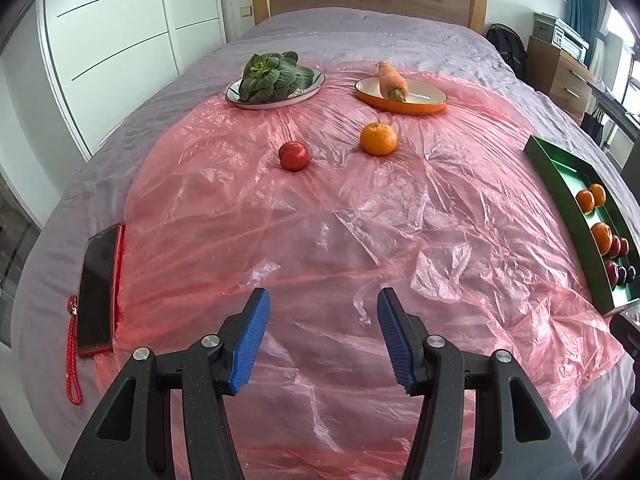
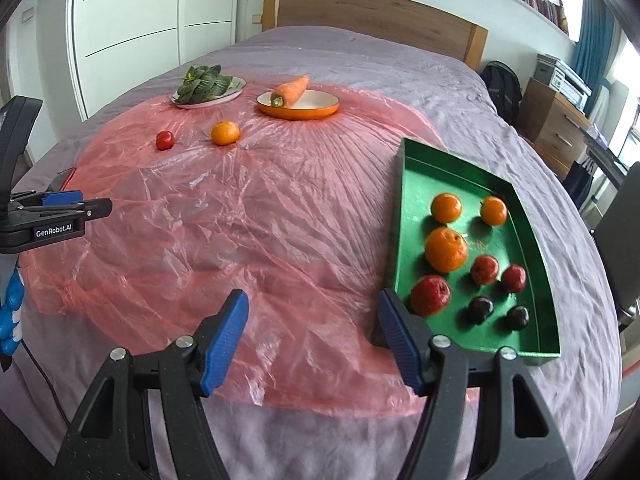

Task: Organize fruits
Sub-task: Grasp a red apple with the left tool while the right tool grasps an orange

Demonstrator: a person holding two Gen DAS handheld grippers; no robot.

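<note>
Both grippers, left point(image 1: 322, 338) and right point(image 2: 312, 340), hang with jaws wide and empty over a bed point(image 2: 460, 92) spread with pink plastic sheet point(image 2: 260, 220). At the right edge a green tray point(image 2: 412, 184) already holds eight fruits, by the look most of the job. An orange point(image 1: 378, 139) and a red fruit point(image 1: 294, 156) lie loose, well apart from it, near two plates of vegetables.

A crinkled pink plastic sheet point(image 1: 320, 240) covers the grey bedspread point(image 1: 360, 28). At its far edge, leafy greens point(image 1: 272, 74) fill a white plate point(image 1: 236, 98) beside a carrot point(image 1: 392, 78) in an orange-rimmed dish point(image 1: 424, 106). A red-cased phone point(image 1: 98, 288) lies left.
</note>
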